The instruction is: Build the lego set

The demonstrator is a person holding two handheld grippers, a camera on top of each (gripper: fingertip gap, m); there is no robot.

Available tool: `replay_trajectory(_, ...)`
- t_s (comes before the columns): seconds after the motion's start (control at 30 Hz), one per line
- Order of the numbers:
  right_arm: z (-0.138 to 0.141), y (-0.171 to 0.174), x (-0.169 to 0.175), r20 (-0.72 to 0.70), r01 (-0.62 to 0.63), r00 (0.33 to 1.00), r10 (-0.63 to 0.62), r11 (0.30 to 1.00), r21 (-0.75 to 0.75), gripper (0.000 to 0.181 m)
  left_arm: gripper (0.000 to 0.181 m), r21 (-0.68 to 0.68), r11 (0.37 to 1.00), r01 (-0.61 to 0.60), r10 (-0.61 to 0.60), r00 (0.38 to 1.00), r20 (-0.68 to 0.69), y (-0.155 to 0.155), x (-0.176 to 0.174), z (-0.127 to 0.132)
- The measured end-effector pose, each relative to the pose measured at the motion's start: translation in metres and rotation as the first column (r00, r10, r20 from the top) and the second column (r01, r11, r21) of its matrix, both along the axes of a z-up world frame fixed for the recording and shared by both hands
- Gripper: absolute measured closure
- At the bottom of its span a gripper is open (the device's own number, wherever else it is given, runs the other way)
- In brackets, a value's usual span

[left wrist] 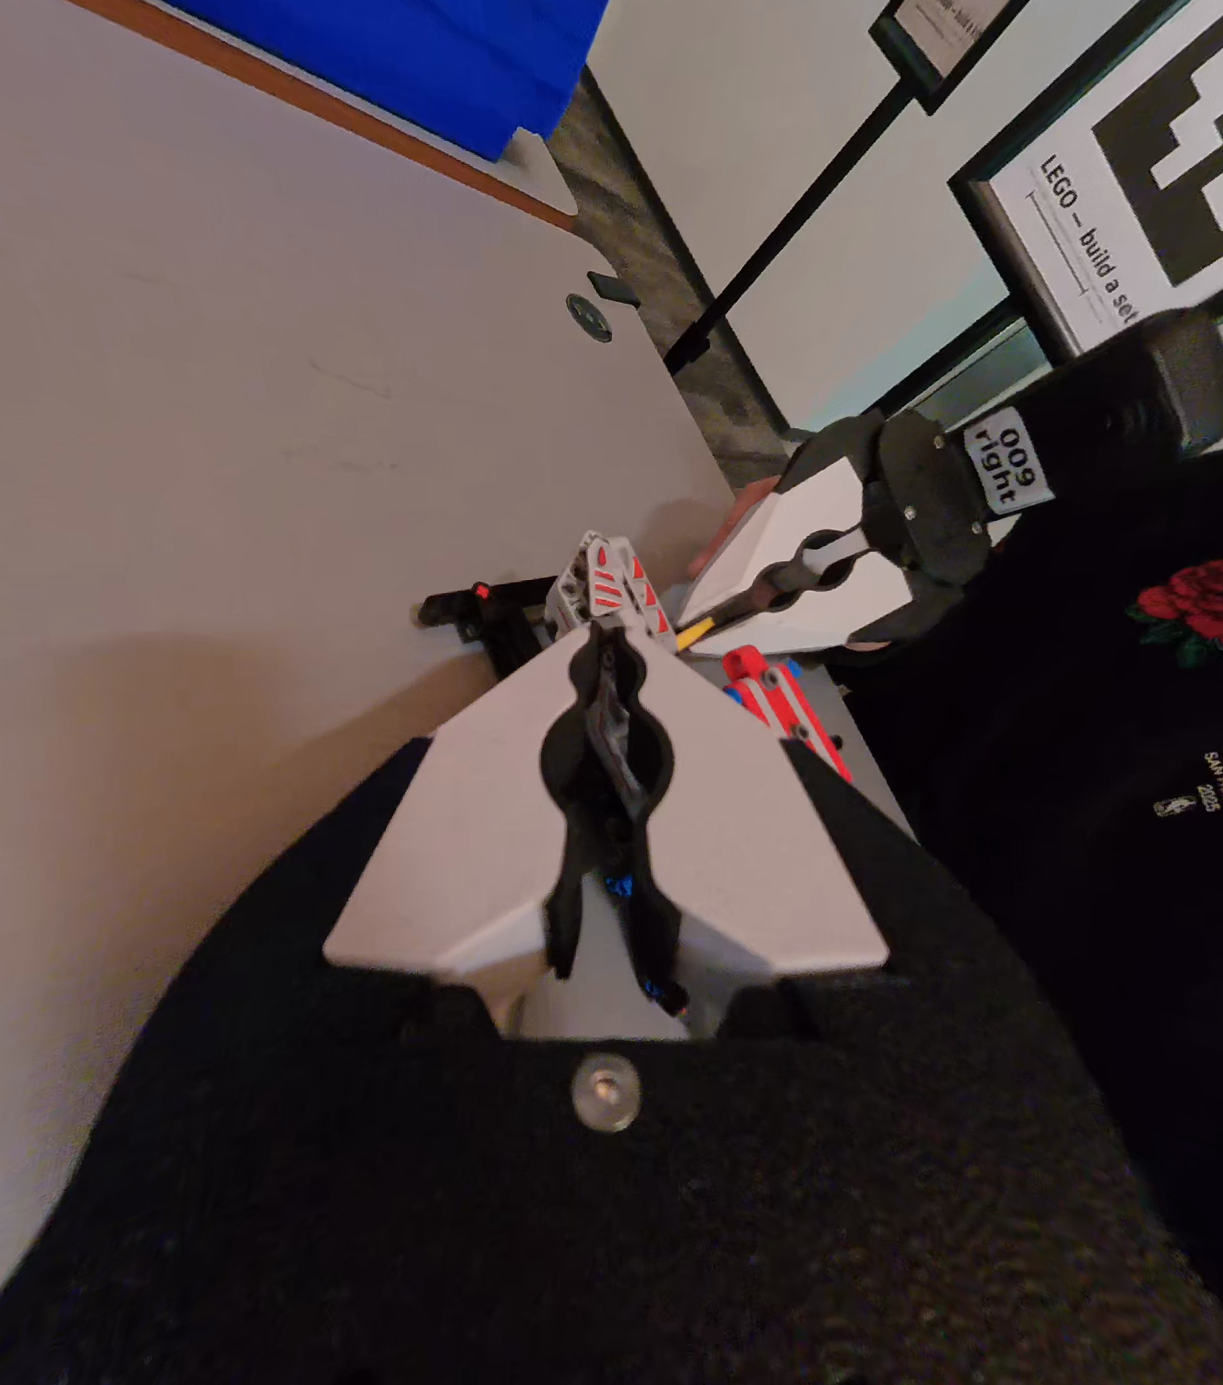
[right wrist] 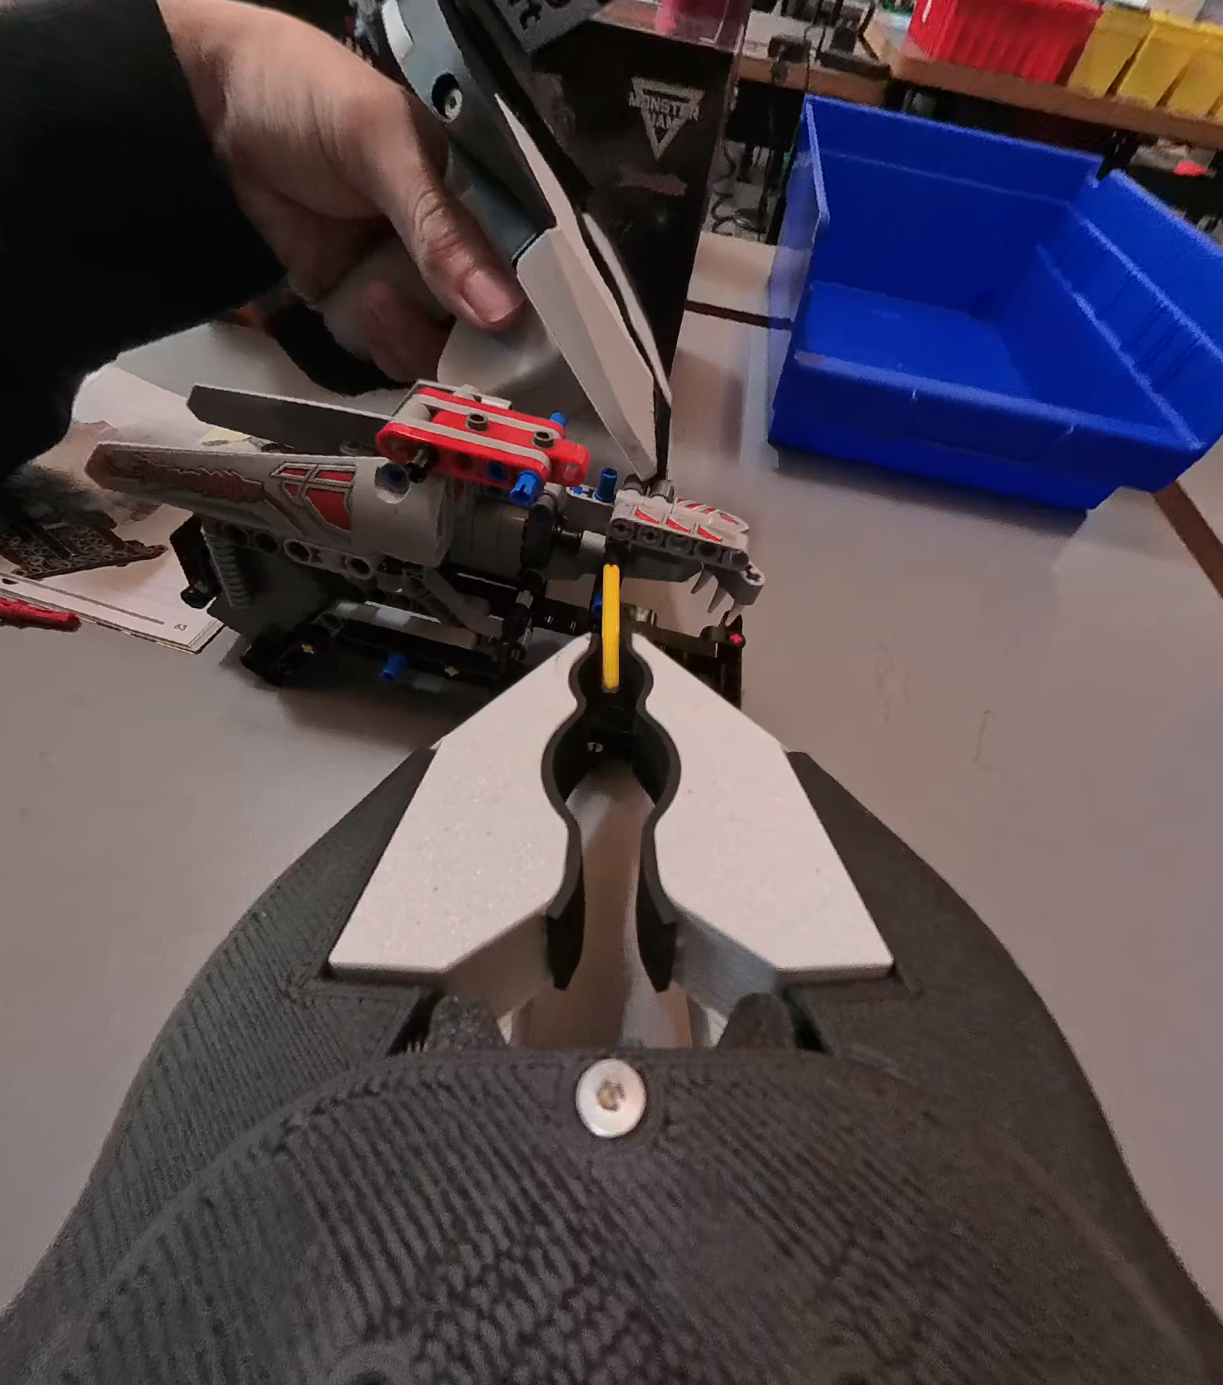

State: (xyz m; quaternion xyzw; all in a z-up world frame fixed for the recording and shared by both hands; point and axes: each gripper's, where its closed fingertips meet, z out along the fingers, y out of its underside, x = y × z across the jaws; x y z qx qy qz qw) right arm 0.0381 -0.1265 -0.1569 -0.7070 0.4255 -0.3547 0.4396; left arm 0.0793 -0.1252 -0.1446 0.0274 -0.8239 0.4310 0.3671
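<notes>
My right gripper (right wrist: 609,659) is pinched nearly closed on a thin yellow axle (right wrist: 610,622), whose far end meets the underside of the grey snout of the lego model (right wrist: 413,539). The model, a shark-like grey vehicle with red-striped panels, white teeth and a red beam on top, stands on the grey table (right wrist: 968,749). My left gripper (right wrist: 657,450) comes down on the model from above, its tips closed together on the top of the snout just behind the striped panels; the hand (right wrist: 338,195) that holds it, in a black sleeve, hangs over the model's rear.

Seen along my left gripper (left wrist: 604,637), the fingers are drawn close with part of the grey model wedged between them, the striped snout (left wrist: 612,592) sticking out past the tips. Right of the snout there, my right gripper (left wrist: 728,611) shows, with the yellow axle (left wrist: 690,635) at its tips.

Left of the model lies an open instruction booklet (right wrist: 106,577) with a loose red pin (right wrist: 31,616) in front of it. Right of and beyond the model stands a blue bin (right wrist: 1005,322); directly behind the model rises a dark box (right wrist: 653,150).
</notes>
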Motion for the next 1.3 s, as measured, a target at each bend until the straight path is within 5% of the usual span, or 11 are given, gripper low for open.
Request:
replay_trajectory(0.03,0.0,0.0,0.0,-0.007,0.002,1.0,-0.002,1.0,0.015,0.178,0.181,0.002,1.0,-0.01,0.01,1.0,-0.009,0.0,0.001,0.0)
replay_trajectory(0.43,-0.006,0.007,0.007,0.01,0.025,1.0,-0.023,0.981,-0.193,0.178,0.181,-0.002,0.999,-0.043,0.043,0.999,-0.002,0.001,0.005,-0.001)
replay_trajectory(0.8,-0.008,0.01,0.005,-0.15,0.019,0.989,-0.014,0.999,0.029,0.179,0.181,-0.001,0.994,-0.11,0.109,0.992,0.067,0.007,0.023,-0.001)
replay_trajectory(1.03,-0.007,0.014,0.003,-0.262,0.052,0.965,0.009,0.973,0.224,0.179,0.181,0.06,0.996,0.072,-0.083,0.978,0.191,0.022,0.005,-0.031)
replay_trajectory(1.3,-0.007,0.011,0.001,-0.257,0.075,0.966,-0.028,0.982,0.175,0.179,0.181,0.056,0.997,0.047,-0.051,0.996,0.074,0.021,0.003,-0.026)
